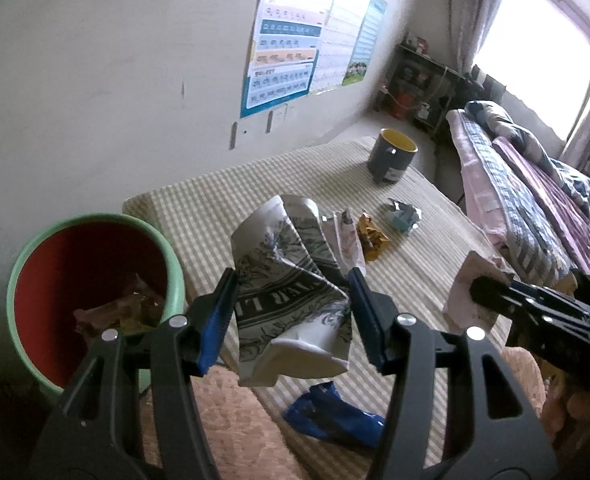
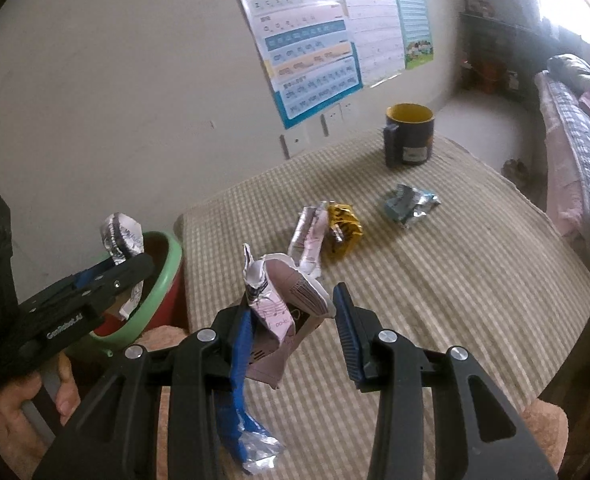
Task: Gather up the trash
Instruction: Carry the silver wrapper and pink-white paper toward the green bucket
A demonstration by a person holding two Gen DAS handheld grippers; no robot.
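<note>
Over checked tablecloth (image 1: 435, 248), left fingers (image 1: 219, 304) clamp crumpled carton (image 1: 291, 288); right fingers (image 2: 345, 320) clamp pink box (image 2: 283, 320).

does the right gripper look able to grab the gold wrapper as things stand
Probably not yet: the right gripper already has a pink wrapper between its fingers. The gold wrapper lies uncovered on the table.
</note>
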